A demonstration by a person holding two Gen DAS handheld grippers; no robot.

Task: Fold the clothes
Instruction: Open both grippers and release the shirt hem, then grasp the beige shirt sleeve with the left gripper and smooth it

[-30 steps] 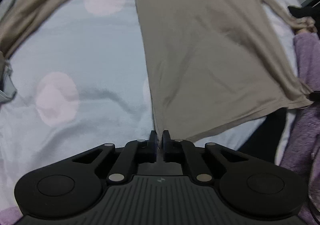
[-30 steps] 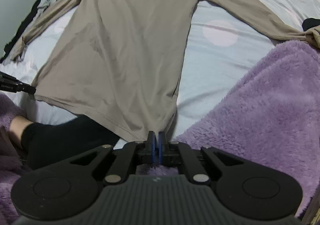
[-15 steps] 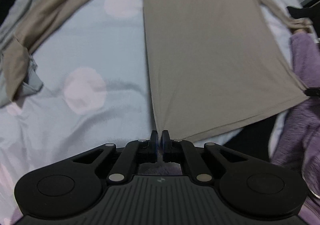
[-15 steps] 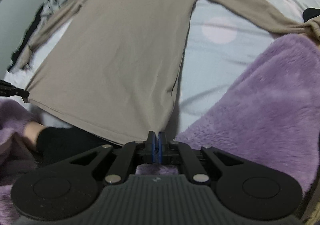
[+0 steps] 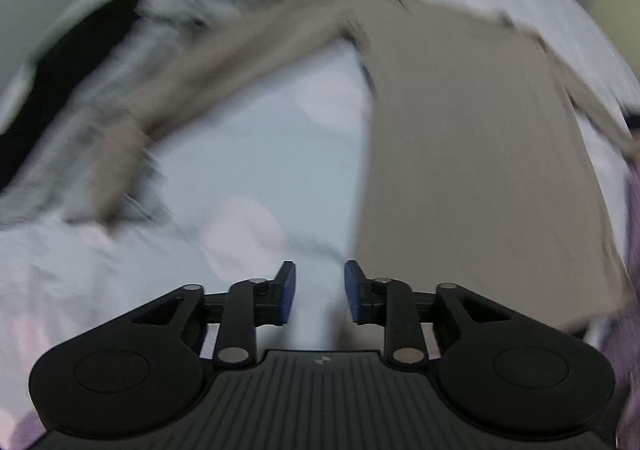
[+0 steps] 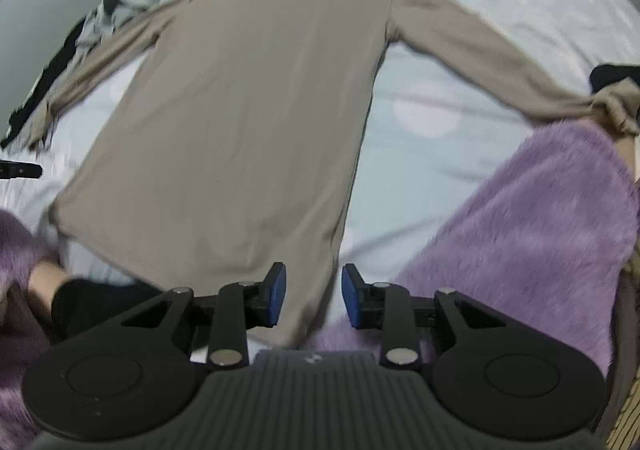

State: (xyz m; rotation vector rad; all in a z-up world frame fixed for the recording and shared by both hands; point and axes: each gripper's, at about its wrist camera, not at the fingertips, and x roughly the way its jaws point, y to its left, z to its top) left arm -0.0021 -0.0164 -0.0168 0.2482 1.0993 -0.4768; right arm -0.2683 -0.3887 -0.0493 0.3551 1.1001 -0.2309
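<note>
A taupe long-sleeved shirt [image 6: 256, 122] lies flat on the bed with both sleeves spread. My right gripper [image 6: 313, 296] hovers over the shirt's lower right hem corner. Its jaws are opening, and the cloth lies under the gap without either blue pad pressing on it. The left wrist view is blurred by motion. There the shirt [image 5: 480, 154] fills the right side. My left gripper [image 5: 320, 290] has opening jaws with only the sheet showing between them, and the hem edge lies just right of its right finger. Its tip [image 6: 20, 170] shows at the left edge of the right wrist view.
The bed has a pale blue sheet [image 6: 420, 178] with pink dots. Purple fleece [image 6: 520, 234] covers the near right. A person's foot in a black sock [image 6: 92, 302] is at the near left. Grey clothes [image 6: 120, 6] and black clothes [image 5: 68, 70] lie beyond the left sleeve.
Both grippers were shut on the shirt's bottom hem corners and have now let go. The left one has risen and tilted, so its view now shows more of the left sleeve.
</note>
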